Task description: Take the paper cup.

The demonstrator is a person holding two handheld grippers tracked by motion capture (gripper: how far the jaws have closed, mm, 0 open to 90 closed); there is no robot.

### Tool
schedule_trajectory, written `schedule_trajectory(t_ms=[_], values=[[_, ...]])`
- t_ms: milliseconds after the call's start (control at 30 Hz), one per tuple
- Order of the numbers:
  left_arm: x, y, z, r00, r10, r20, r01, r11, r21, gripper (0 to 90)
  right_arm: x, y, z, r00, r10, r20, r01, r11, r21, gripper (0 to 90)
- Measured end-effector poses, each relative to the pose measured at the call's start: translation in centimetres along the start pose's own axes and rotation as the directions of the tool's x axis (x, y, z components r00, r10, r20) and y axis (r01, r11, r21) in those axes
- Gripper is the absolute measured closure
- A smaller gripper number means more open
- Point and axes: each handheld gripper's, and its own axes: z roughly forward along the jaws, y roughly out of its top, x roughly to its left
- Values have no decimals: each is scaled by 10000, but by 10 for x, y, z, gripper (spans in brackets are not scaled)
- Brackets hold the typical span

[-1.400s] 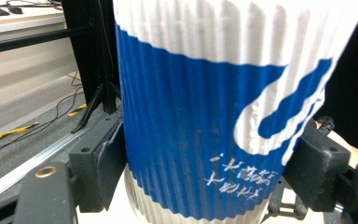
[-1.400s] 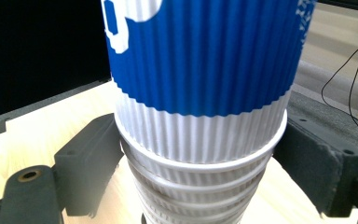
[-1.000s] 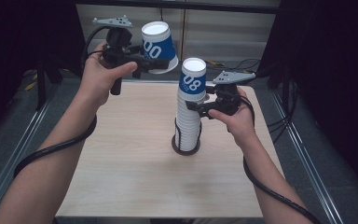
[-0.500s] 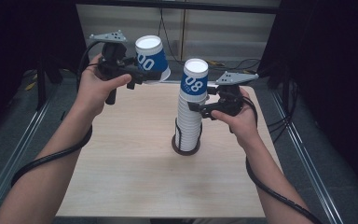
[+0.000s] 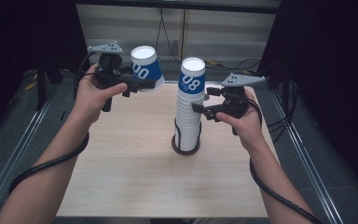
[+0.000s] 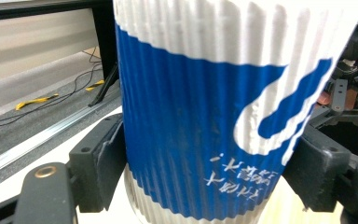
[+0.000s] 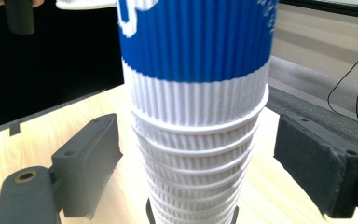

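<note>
While the left gripper (image 5: 151,85) is clamping one paper cup (image 5: 145,66), the right gripper (image 5: 196,108) is opening wide around the cup stack (image 5: 189,109), pads not touching it.

A light wood-grain table (image 5: 121,186) occupies the centre of the work area, its surface evenly lit with no hard shadows. Grey carpeted floor (image 5: 42,121) surrounds it on both sides. Metal rails (image 5: 14,158) run along the floor on the left and right of the table, converging toward the far end. Behind the table stands a pale panelled wall (image 5: 135,23) framed by dark uprights. Black cables (image 5: 165,32) hang down the wall and trail across the floor at its foot. A yellow strip (image 6: 35,101) lies on the carpet at the left. Both outer flanks are dark.
</note>
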Motion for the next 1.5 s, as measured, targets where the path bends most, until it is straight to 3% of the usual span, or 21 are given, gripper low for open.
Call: schedule_trajectory(t_ms=[367,1000,1500], values=[[2,-18,0,10000,8,-22,-7,9998,217,220,6,-11,-3,9995,-310,-40,311,9992,232,137],[1,-44,7,10000,-9,79,4,9980,633,220,11,-34,-9,9993,-360,-73,363,9983,451,137],[-12,-61,14,9980,375,499,-436,9909,1274,222,17,-56,-11,9992,-322,-253,335,9982,504,137]])
